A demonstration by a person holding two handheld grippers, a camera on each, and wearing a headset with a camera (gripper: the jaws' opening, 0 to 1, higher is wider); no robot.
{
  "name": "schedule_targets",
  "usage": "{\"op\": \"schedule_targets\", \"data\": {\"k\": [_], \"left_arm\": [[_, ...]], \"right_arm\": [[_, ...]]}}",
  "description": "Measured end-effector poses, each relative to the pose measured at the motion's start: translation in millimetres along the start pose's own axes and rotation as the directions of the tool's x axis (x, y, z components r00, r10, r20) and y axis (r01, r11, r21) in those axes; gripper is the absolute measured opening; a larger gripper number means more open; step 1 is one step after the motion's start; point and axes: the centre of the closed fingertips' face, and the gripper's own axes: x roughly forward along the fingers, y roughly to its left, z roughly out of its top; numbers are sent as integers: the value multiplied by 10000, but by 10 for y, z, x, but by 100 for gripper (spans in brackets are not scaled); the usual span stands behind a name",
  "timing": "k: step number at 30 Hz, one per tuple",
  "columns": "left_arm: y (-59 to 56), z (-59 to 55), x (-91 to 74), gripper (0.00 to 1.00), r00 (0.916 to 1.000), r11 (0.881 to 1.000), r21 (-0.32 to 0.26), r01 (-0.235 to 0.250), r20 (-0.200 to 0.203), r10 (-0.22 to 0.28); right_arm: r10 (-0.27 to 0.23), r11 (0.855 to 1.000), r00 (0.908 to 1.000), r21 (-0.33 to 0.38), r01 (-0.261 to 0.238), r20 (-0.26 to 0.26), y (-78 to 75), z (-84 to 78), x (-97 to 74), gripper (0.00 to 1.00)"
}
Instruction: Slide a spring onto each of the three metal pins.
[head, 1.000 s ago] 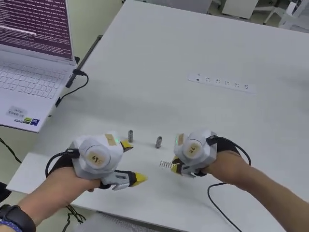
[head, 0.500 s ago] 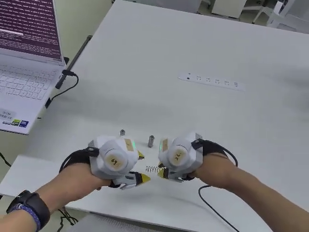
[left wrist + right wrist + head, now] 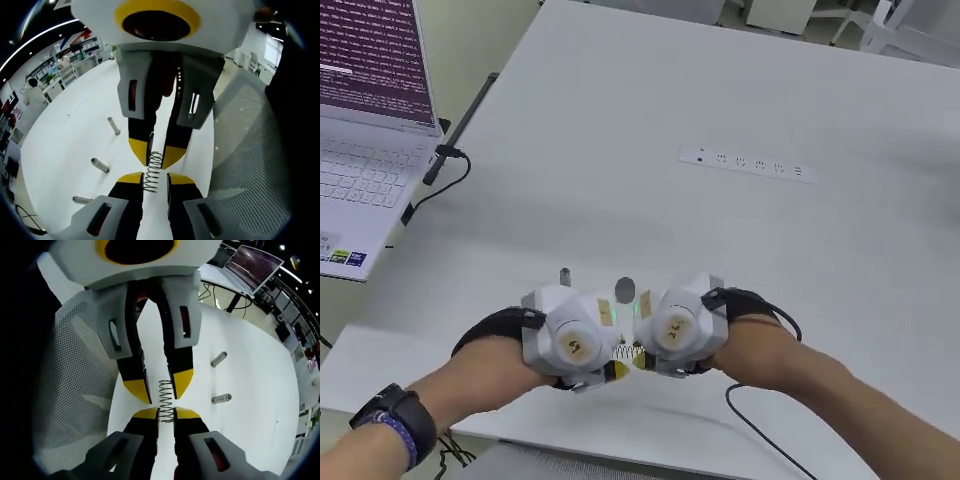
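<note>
A small loose wire spring (image 3: 628,352) hangs between my two grippers near the table's front edge. My right gripper (image 3: 166,414) is shut on one end of the spring (image 3: 165,400). Facing it tip to tip, my left gripper (image 3: 155,180) stands open, its yellow tips on either side of the spring's (image 3: 152,172) other end. Two short upright pins (image 3: 565,276) (image 3: 625,291) stand just beyond the grippers. In the left gripper view, two coil-wrapped pins (image 3: 100,165) (image 3: 81,200) and a plain pin (image 3: 114,125) sit on the white table.
An open laptop (image 3: 360,150) lies at the far left, with a black cable (image 3: 440,170) beside it. A white power strip (image 3: 748,165) lies farther back at centre. The table's front edge (image 3: 650,440) runs just below the grippers.
Both grippers have come together from about a hand's width apart. The left gripper's tips have moved right to the free end of the spring held by the right gripper.
</note>
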Motion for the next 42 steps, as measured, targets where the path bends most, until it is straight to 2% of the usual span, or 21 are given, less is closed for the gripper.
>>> {"op": "schedule_targets", "data": {"k": [11,18,26,31,35,42], "left_arm": [[-5,-60,14,3,9994,9997,233,126,-314,-118],[-24,-44,2,3,9997,9998,114,189,-144,-188],[-26,19,-37,3,9998,9999,122,82,153,-84],[-26,24,-61,3,9996,10000,22,8,276,-8],[-41,31,-85,3,9994,10000,16,11,348,-11],[-55,65,-121,3,9985,10000,56,14,552,-17]], "right_arm": [[41,9991,10000,-423,-44,-68,36,36,-23,8],[1,9991,10000,-428,0,14,48,39,-45,8],[10,9997,9974,259,-28,722,18,52,-150,10],[-17,9985,9974,542,-22,720,9,-63,-194,15],[-50,9966,9957,824,-27,929,8,-112,-221,14],[115,9977,9872,639,-220,1593,58,-24,-231,15]]}}
